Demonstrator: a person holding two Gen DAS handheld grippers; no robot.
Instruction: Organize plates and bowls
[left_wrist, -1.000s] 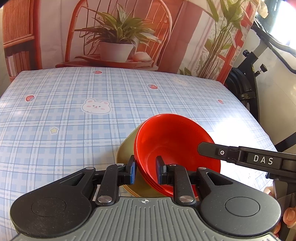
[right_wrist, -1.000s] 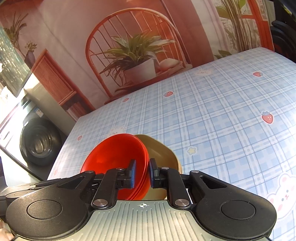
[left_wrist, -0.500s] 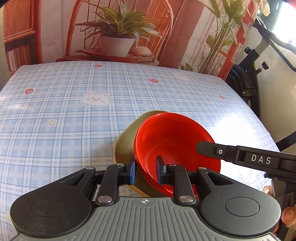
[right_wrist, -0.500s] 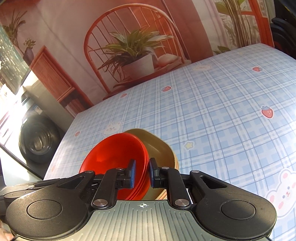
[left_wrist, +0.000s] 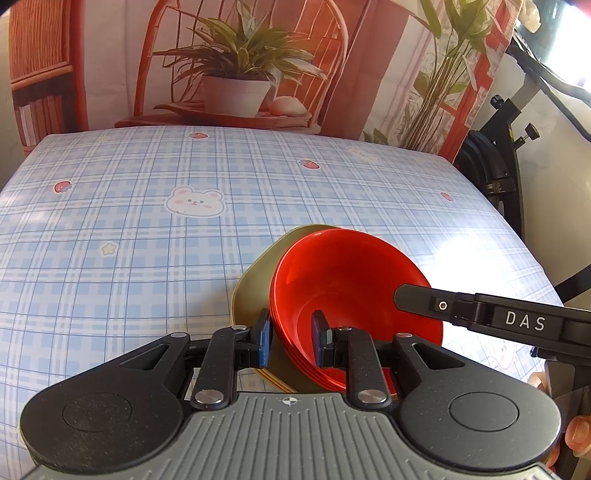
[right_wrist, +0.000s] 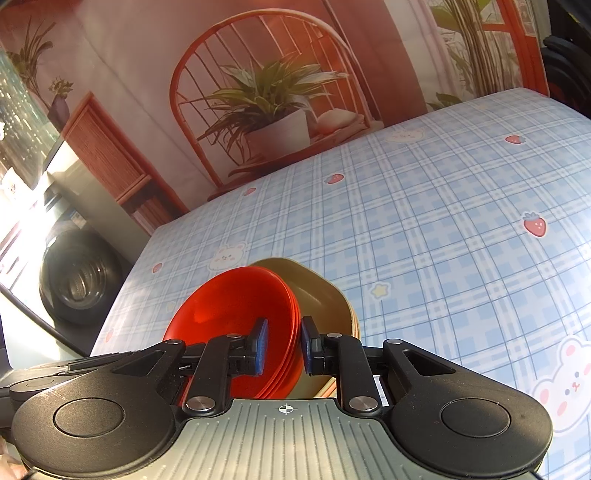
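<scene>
While both jaws pinch their rims, glossy red bowls (left_wrist: 354, 280) (nested), tilted on olive plates (right_wrist: 325, 291).

bowls (left_wrist: 351, 280): glossy red
plate (right_wrist: 317, 291): olive-tan
tablecloth (left_wrist: 147, 229): pale blue plaid, bears, strawberries, stars
finger pads (right_wrist: 260, 345): blue
backdrop (left_wrist: 362, 66), upper frame: orange-red, white

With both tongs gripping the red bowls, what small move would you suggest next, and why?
Probably lower the stack level until it seats. The left tongs and right tongs each pinch the rim of the red bowls, which sit tilted in the tan dish above the checked tablecloth.
</scene>
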